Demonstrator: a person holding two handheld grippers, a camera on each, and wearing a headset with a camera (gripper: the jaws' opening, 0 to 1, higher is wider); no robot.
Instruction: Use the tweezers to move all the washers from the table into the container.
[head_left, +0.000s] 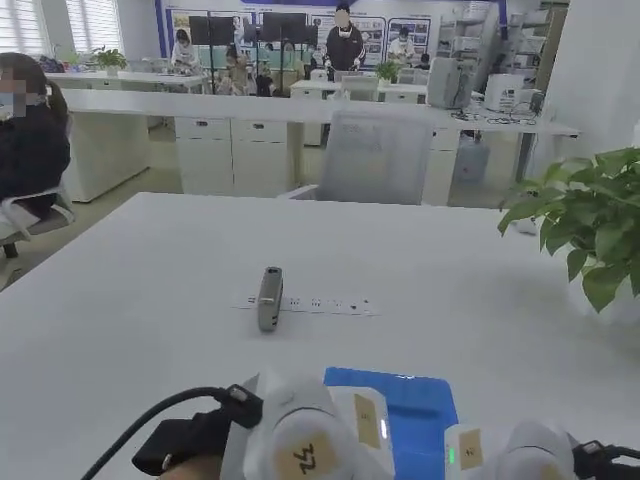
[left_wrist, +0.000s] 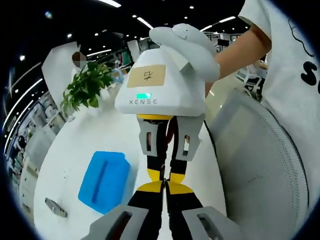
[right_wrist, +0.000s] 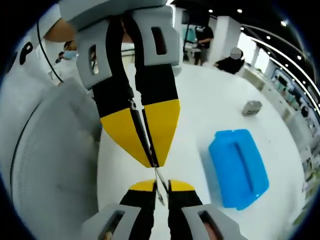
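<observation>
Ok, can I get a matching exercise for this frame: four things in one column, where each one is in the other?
1. blue container
2. washers
3. plant
4. tweezers

A. in a row mid-table, beside the grey block
B. right side of the head view
C. near table edge, just ahead of the grippers
D. between the left gripper and the right gripper

Pairs: 1-C, 2-A, 3-B, 4-D
</observation>
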